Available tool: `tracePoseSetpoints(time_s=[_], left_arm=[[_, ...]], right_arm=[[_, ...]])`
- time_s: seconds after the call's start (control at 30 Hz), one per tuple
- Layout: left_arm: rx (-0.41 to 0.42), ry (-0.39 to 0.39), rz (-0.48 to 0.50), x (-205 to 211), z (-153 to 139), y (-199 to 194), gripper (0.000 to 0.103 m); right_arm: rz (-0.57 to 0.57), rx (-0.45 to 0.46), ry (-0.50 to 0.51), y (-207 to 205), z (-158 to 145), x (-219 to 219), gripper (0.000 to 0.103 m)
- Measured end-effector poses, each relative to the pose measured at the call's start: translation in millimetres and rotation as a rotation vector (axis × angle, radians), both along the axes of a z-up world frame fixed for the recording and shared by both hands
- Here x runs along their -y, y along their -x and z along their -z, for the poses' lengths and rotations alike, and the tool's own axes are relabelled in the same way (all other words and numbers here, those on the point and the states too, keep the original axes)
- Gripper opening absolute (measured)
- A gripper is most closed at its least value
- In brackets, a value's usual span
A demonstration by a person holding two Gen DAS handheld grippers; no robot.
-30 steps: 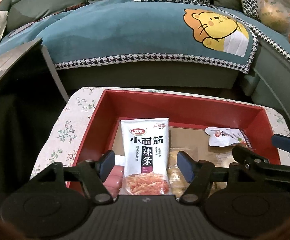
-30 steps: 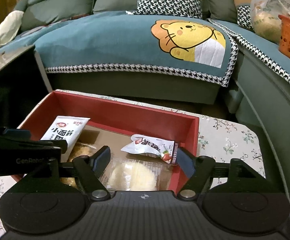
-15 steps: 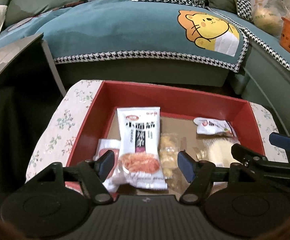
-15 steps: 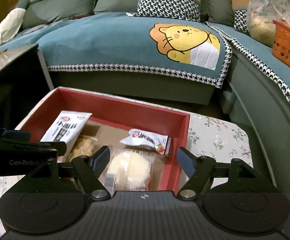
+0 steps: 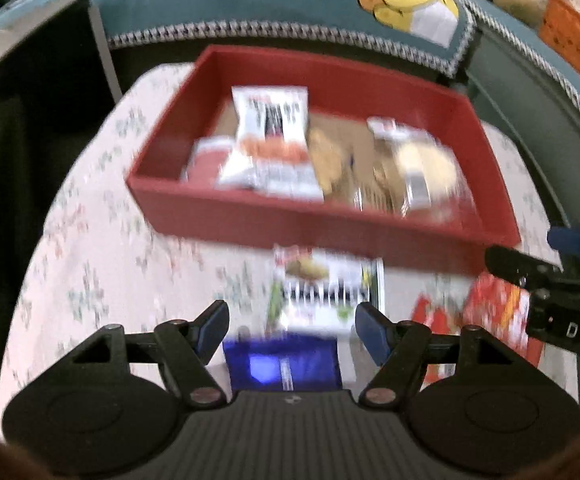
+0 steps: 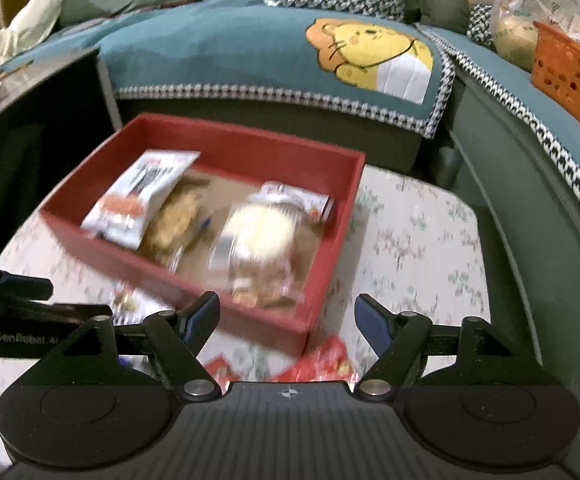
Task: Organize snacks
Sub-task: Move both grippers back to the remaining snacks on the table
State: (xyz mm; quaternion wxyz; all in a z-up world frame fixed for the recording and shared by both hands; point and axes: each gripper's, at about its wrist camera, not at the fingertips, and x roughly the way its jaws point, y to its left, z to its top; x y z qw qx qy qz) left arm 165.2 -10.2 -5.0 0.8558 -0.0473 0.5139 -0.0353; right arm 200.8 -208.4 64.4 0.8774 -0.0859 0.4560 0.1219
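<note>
A red box (image 5: pixel 329 220) (image 6: pixel 258 316) stands on a floral tablecloth (image 5: pixel 102 248) and holds several snack packs: a white spicy-strip packet (image 5: pixel 270 136) (image 6: pixel 146 192), a round bun in clear wrap (image 5: pixel 425 164) (image 6: pixel 262 232) and biscuits (image 6: pixel 174 220). In front of the box lie a white snack pack (image 5: pixel 321 284), a blue pack (image 5: pixel 286 364) and red packs (image 5: pixel 489 316) (image 6: pixel 321 360). My left gripper (image 5: pixel 290 324) is open and empty above the white and blue packs. My right gripper (image 6: pixel 288 318) is open and empty over the box's near right corner. Both views are blurred.
A teal sofa cover with a yellow cat print (image 6: pixel 369 56) runs behind the table. An orange basket (image 6: pixel 569 76) sits on the sofa at right. A dark cabinet (image 6: pixel 30 120) stands at left. The right gripper's body (image 5: pixel 561 292) shows at the left view's right edge.
Both grippers have pulled back from the box toward the table's near side. Packs in front of the box have come into view. Both stay open.
</note>
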Motion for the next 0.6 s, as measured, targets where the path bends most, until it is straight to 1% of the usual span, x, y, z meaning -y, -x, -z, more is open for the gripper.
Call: tracePoseSetpoints(time_s=[0.1, 0.27, 0.4, 0.53, 0.6], left_arm=[[-0.021, -0.012, -0.003, 2.4, 8.1, 12.9, 0.103], [-0.048, 0.004, -0.032, 1.3, 18.9, 22.6, 0.103], [-0.055, -0.004, -0.042, 2.8, 24.7, 24.8, 0.103], [-0.069, 0.010, -0.049, 0.9, 27.8, 23.2, 0.103], [-0.074, 0.018, -0.048, 0.0, 28.8, 23.0, 0.103]], right_arm=[[-0.021, -0.039, -0.013, 11.5, 5.1, 1.7, 0.080], [-0.047, -0.117, -0.029, 22.6, 19.3, 7.8, 0.080], [-0.052, -0.164, -0.051, 22.5, 30.1, 11.5, 0.080], [-0.040, -0.231, -0.090, 16.8, 43.4, 17.3, 0.080], [-0.034, -0.250, -0.100, 17.0, 49.4, 18.0, 0.083]])
